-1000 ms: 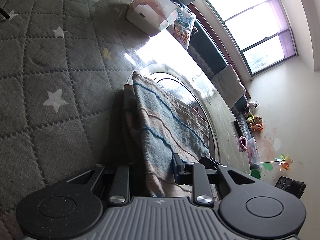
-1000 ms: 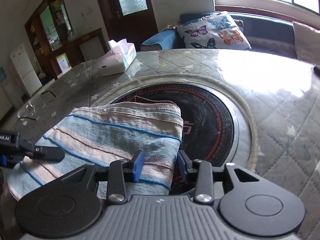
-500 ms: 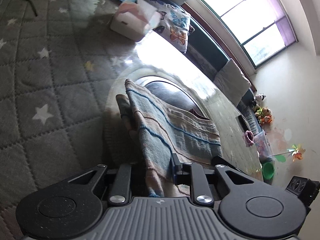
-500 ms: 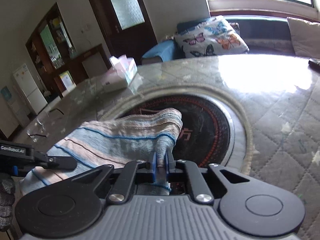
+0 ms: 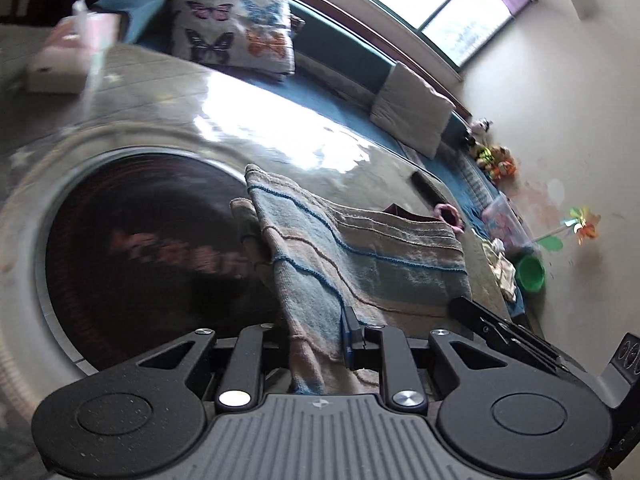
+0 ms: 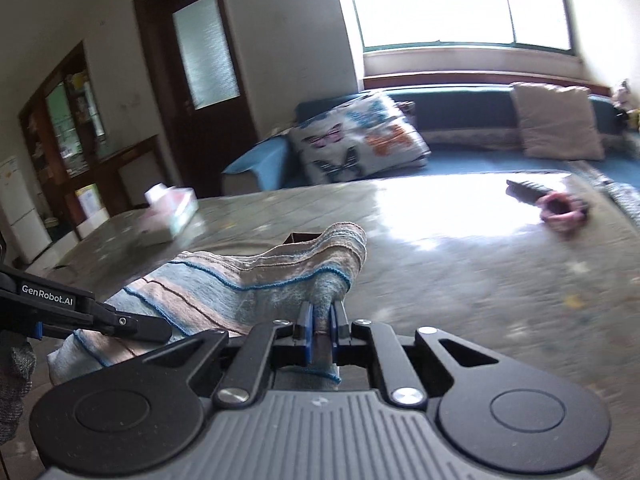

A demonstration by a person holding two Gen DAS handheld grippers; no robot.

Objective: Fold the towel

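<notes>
The towel [image 6: 256, 280] has risen, pinched by both hand-held grippers.

towel [image 6: 256, 292] | striped blue-beige, blue edging | folded double, bunched | raised above table, sagging between two held corners

Right hand-held gripper [image 6: 319, 334] pinches the striped towel [image 6: 256, 284] above the table [image 6: 460, 272]

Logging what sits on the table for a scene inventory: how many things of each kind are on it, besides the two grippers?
Towel: 1
Tissue box: 1
Pink ring-shaped item: 1
Dark flat item, probably a remote: 1
Total: 4
</notes>
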